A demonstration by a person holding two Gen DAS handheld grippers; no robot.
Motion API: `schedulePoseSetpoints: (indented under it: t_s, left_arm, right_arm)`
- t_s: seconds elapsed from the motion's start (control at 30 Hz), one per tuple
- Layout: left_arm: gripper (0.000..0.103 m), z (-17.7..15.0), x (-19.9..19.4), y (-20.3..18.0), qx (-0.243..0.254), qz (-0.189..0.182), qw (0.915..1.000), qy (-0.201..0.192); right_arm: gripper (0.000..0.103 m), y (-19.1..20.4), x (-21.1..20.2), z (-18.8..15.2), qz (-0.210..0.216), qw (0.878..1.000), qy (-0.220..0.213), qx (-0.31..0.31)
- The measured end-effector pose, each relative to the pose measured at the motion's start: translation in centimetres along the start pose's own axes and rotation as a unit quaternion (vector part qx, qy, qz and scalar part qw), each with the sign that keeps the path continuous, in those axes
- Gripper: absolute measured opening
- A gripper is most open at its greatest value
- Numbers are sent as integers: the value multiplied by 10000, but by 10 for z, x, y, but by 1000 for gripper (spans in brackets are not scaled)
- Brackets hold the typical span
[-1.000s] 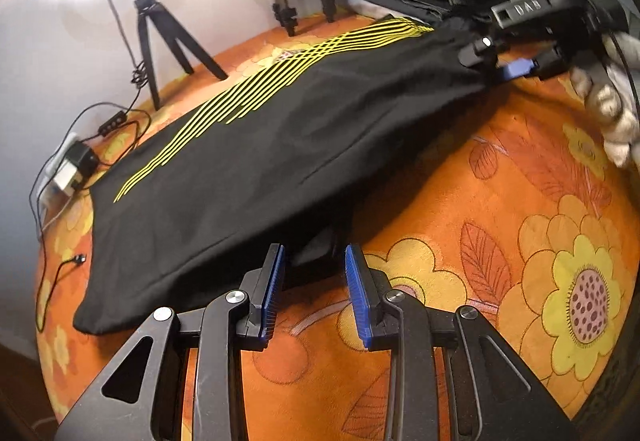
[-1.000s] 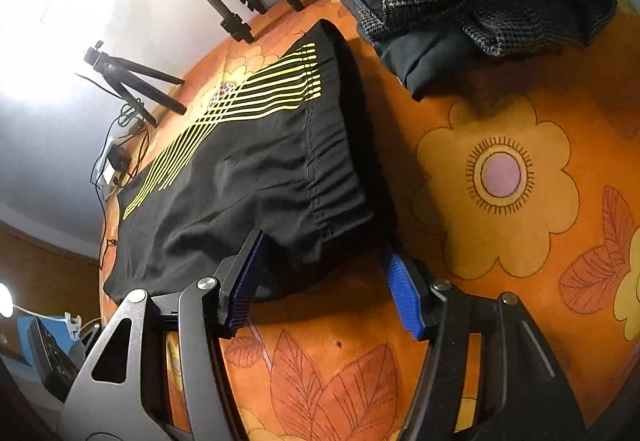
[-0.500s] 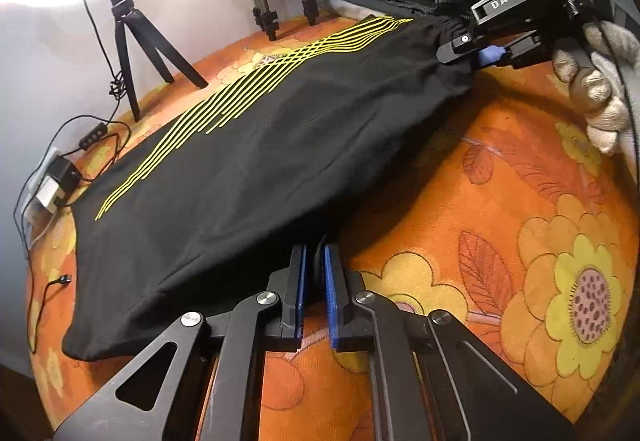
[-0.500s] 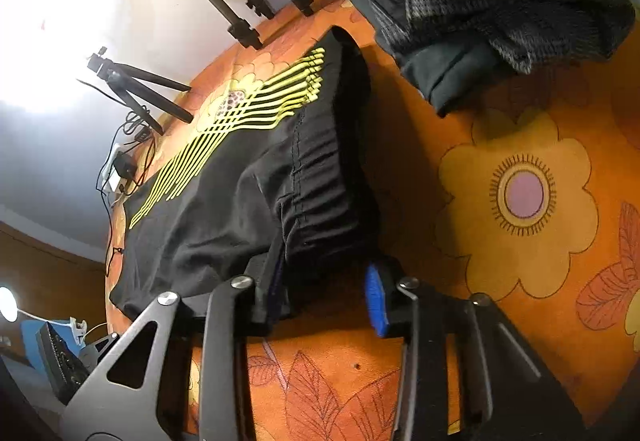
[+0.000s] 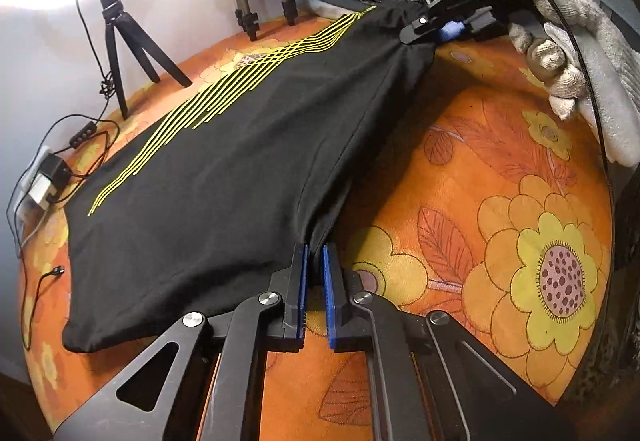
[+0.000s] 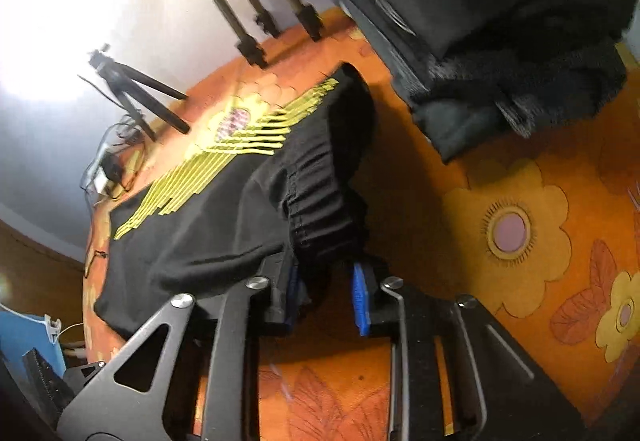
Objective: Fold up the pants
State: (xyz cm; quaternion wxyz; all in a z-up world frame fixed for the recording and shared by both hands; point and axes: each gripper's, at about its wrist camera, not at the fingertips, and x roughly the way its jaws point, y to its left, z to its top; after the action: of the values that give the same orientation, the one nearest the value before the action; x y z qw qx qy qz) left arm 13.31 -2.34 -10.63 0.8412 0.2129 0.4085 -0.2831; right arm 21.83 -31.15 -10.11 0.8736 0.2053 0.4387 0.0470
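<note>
Pants (image 5: 224, 177), black with yellow stripes, lie stretched over the orange flowered surface (image 5: 460, 201) ahead of both tools. Left tool (image 5: 315, 289) is nearly closed, pinching the fabric's near edge. Right tool (image 6: 326, 291) is clamped on the gathered waistband, lifting it. Folded dark clothes (image 6: 500, 33) sit beyond it, to its right.

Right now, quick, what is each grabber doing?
Left gripper: shut on the black pants, at their near edge.
Right gripper: shut on the pants' gathered waistband.
</note>
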Motion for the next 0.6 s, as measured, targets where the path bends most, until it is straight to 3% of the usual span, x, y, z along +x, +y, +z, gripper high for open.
schedulePoseSetpoints:
  t_s: [0.13, 0.37, 0.5, 0.6]
  left_arm:
    - [9, -3, -4, 5, -114, -158, 9997, 123]
    - [12, -5, -34, 13, -385, -252, 9989, -121]
    - [12, 14, -37, 10, -418, -236, 9985, -282]
    - [12, 38, -36, 5, -372, -274, 9982, -381]
  right_arm:
    - [47, -30, -6, -1, 194, 9986, 63, 496]
    - [55, -66, -23, -15, 573, 9930, -147, 1018]
    - [58, -63, -15, -24, 812, 9917, -73, 995]
    - [58, -57, -9, -26, 685, 9939, -30, 867]
